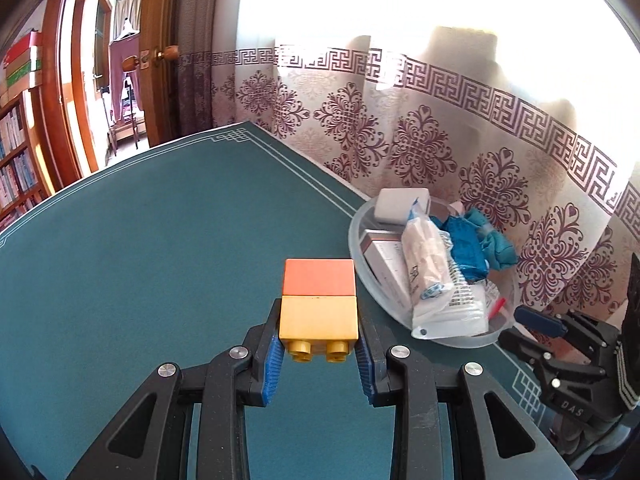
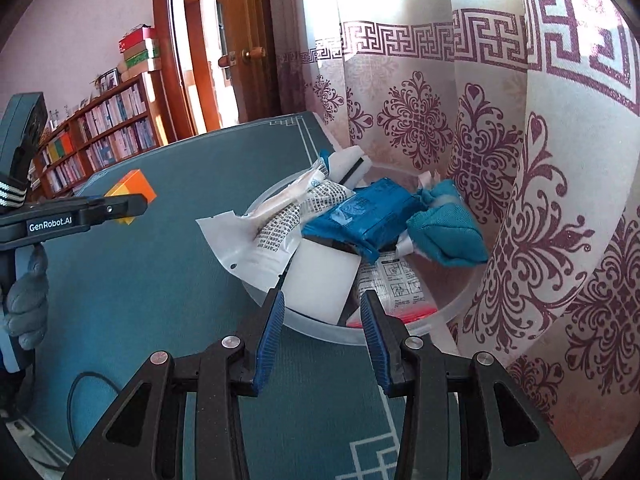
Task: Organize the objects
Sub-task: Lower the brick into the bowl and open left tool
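- My left gripper (image 1: 319,340) is clamped on a toy brick stack (image 1: 319,304): 2 smooth plastic blocks, yellow nearer me with its round studs facing the camera, orange beyond it. The ribbed blue pads (image 1: 274,364) press its 2 sides, and I see it held above the table.
- My right gripper (image 2: 322,312) stands open with nothing between its fingers, tips at the near rim of the clear bowl (image 2: 316,330).
- The bowl is translucent, round and shallow, sitting close to the table's right edge against the patterned curtain (image 1: 432,148).
- It is heaped: a crinkled white pouch (image 2: 272,240), a blue wrapped packet (image 2: 360,216), a teal cloth bundle (image 2: 444,236), a flat white box (image 2: 320,280).
- The green table mat (image 1: 160,240) lies flat and matte with open surface to the left of the bowl.
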Demonstrator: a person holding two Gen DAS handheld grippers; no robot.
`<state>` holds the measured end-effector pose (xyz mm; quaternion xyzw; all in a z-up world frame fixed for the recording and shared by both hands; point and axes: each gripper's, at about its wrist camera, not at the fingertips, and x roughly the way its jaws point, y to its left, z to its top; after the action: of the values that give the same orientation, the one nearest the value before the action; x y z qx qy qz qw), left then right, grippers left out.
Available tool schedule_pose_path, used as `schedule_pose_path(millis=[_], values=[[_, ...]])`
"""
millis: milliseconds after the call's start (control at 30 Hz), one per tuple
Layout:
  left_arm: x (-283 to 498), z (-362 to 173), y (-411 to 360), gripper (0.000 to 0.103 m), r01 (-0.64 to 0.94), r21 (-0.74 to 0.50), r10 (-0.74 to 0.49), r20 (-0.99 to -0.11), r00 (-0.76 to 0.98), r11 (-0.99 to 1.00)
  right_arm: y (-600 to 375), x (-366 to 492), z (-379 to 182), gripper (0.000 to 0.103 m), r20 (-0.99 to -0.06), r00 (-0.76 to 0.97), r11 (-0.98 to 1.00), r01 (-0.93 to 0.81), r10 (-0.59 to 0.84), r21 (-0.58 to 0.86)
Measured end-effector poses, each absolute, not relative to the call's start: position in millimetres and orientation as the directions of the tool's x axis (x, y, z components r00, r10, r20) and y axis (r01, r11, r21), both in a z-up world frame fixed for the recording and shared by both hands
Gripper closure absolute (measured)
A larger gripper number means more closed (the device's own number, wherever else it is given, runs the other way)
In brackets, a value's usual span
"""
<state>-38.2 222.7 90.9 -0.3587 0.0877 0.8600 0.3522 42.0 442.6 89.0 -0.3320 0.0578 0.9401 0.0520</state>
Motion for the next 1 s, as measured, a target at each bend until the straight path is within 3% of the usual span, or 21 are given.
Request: schedule_pose_path(millis=[533,1000], values=[[-28,102,358,0.07,-0.797,-0.071,0.59,-0.711,-0.381,-0.6,451,50,84,0.061,-0.623,-0.781,-0.982,-0.083,-0.041,0.168],[-35,80,408,0.069,-0.832,-0.053,0.566,-0.757,-0.327,-0.552,448,44,76,0.061,-0.636,-0.768,-0.977,-0.063,-0.082,0.202]])
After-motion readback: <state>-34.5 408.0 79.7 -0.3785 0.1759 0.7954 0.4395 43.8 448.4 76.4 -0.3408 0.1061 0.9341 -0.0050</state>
